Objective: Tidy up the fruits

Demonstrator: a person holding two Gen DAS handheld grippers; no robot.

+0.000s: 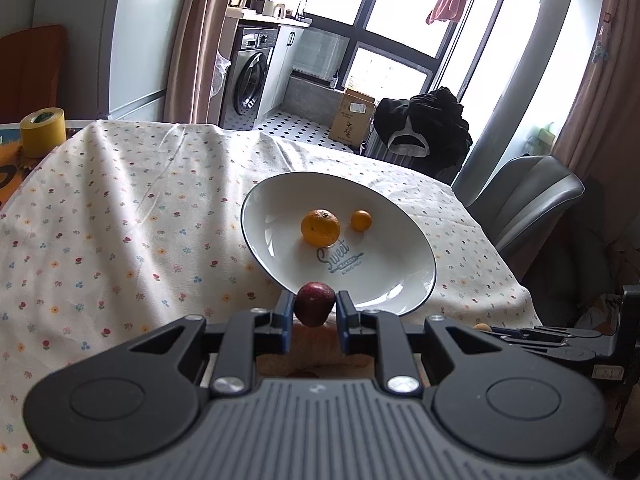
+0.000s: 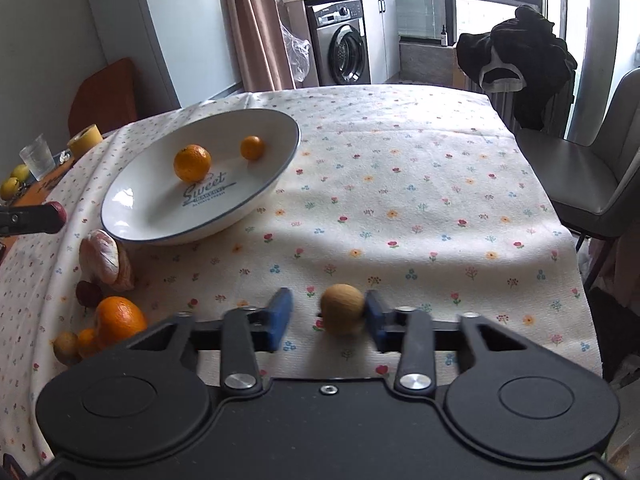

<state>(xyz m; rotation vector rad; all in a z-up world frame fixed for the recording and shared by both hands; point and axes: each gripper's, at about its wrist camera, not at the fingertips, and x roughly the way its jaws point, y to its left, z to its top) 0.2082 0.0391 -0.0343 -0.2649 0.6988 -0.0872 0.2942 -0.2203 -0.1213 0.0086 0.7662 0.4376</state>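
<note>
Meanwhile, near the plate (image 1: 400, 292), the left tool (image 1: 313, 306) clenches a dark red fruit (image 1: 315, 303); the right tool (image 2: 326, 314) stands released beside a brown fruit (image 2: 343, 309).

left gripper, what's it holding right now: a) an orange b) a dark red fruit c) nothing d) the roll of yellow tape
b: the left gripper has its blue fingers pressed on both sides of a dark red fruit, held just in front of the near rim of the white plate, while the two oranges lie loose in the plate.
</note>
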